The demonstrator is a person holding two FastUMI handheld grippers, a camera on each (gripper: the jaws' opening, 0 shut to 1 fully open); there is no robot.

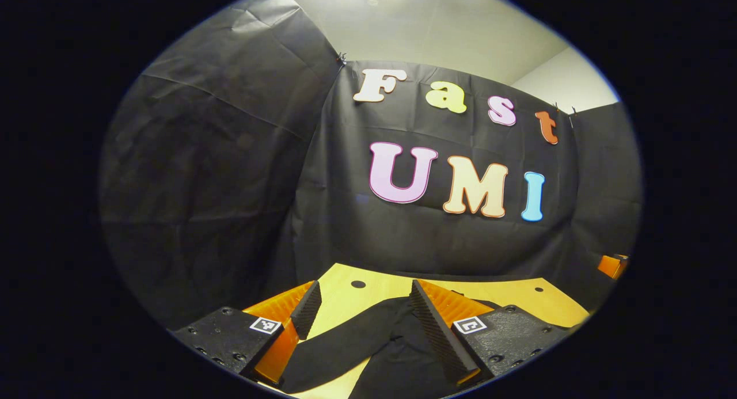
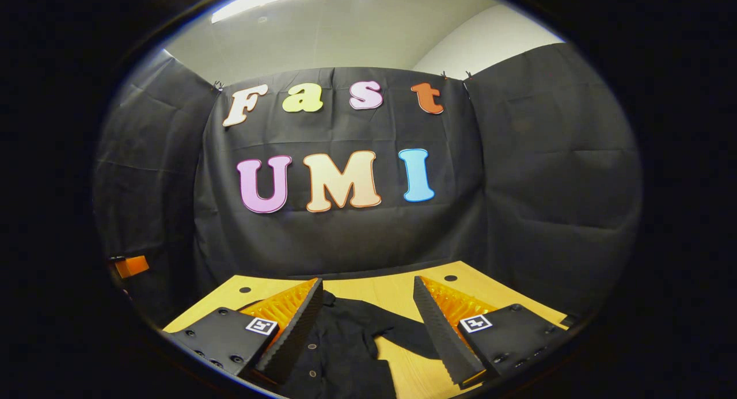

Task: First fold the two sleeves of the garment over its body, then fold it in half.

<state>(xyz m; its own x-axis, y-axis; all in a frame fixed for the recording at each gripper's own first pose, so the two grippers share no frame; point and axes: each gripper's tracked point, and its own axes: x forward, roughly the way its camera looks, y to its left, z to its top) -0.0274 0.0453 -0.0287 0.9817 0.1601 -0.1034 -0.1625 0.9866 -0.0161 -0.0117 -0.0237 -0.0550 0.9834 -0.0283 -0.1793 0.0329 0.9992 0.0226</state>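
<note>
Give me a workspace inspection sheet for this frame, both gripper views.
Surface: wooden table, small dark holes near its far edge.
Job's things: dark garment lies flat on the table, button row visible; one sleeve spread out to the side, not folded over the body.
Clutter: nothing seen.
Grippers: left gripper open above the sleeve, holding nothing; right gripper open above the garment, holding nothing.
Cables: nothing seen.
Surroundings: black cloth wall, pale ceiling, an orange object at the side.
</note>
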